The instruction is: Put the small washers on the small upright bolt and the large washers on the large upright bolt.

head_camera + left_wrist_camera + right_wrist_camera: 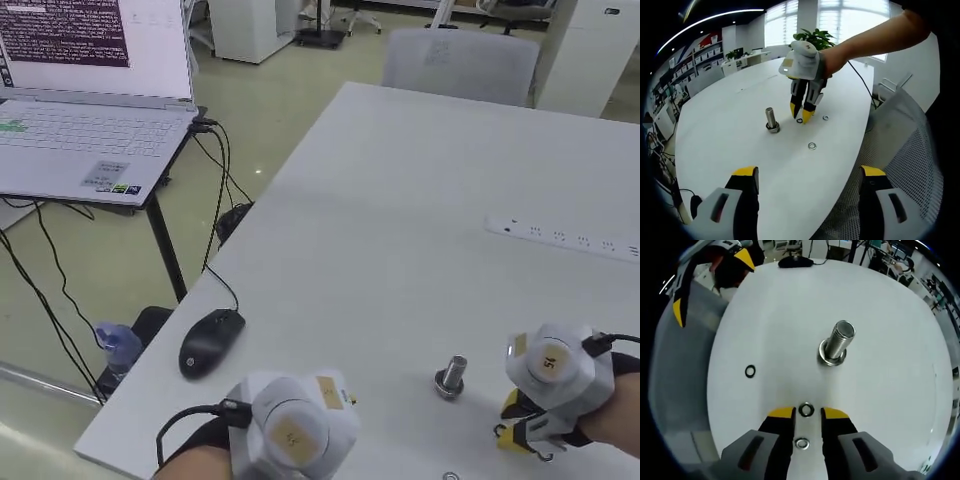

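Worktop (pixel 400 220): white, long, carrying every item below.

Left tool (pixel 809 175): held low at the near edge, jaws spread wide with nothing between them. Idle, and well apart from the bolt.

Right tool (pixel 809 415): pointed down at the worktop, jaws a little apart and clamped on nothing. Step in hand, by judgement: picking up a washer. The next move calls for lowering the tips to the surface and closing squarely on the thin ring without skidding it away, then lifting it across to the bolt.

Upright bolt (pixel 837 342): threaded, standing on its head, with what looks like a ring already seated at its base. It stands near the right tool, ahead of the tips and slightly to one side. Whether it is the large or the small bolt cannot be told.

Washer at the tips (pixel 806 409): flat on the worktop, between the two yellow tips, touching neither.

Second washer (pixel 801 443): flat, further back between the same jaws.

Third washer (pixel 750 371): darker ring, lying loose off to the side, apart from both tools.
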